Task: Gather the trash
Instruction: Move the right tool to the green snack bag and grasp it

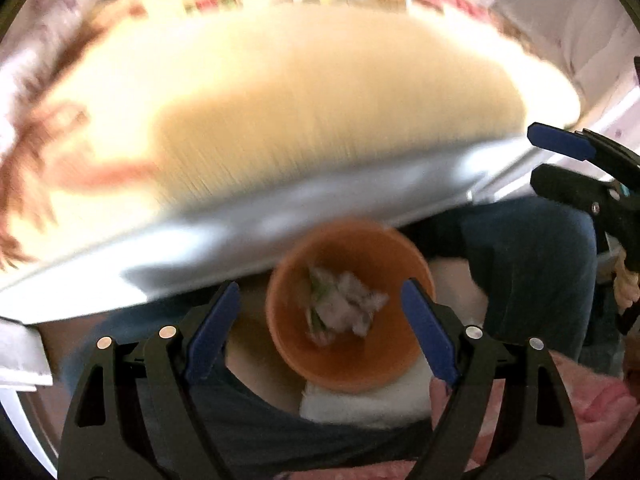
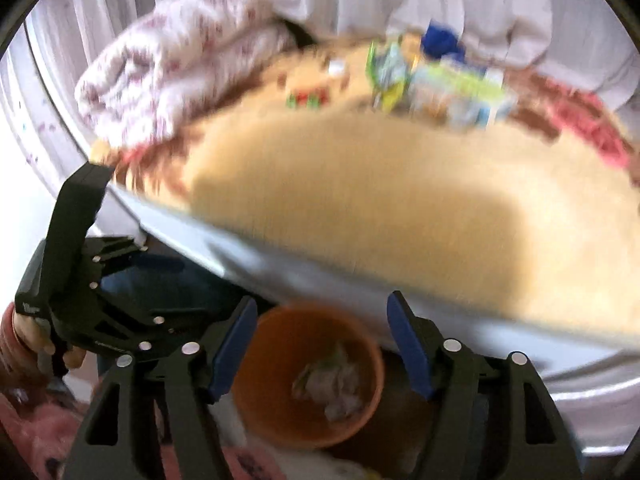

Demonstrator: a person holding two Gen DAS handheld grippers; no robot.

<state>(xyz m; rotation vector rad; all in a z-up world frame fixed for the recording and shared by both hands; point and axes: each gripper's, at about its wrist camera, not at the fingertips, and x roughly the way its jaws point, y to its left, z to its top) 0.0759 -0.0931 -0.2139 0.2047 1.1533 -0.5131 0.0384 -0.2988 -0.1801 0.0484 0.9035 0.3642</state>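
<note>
An orange bin (image 1: 348, 364) stands on the floor below the table edge, with crumpled paper trash (image 1: 344, 308) inside. My left gripper (image 1: 320, 292) hangs open above it, its blue pads apart and nothing between them. My right gripper (image 1: 548, 164) shows at the right edge of the left wrist view, jaws apart. In the right wrist view the right gripper (image 2: 322, 302) is open and empty above the same bin (image 2: 280, 412) and its trash (image 2: 332, 392). Colourful wrappers (image 2: 440, 84) lie blurred at the far side of the beige table (image 2: 380, 208).
The table's pale front edge (image 1: 240, 236) overhangs the bin. A floral cloth (image 2: 160, 72) lies at the table's far left. A person's leg in jeans (image 1: 528, 264) is right of the bin, and a hand (image 2: 28, 332) holds the left tool. Pink fabric (image 1: 592, 408) lies low right.
</note>
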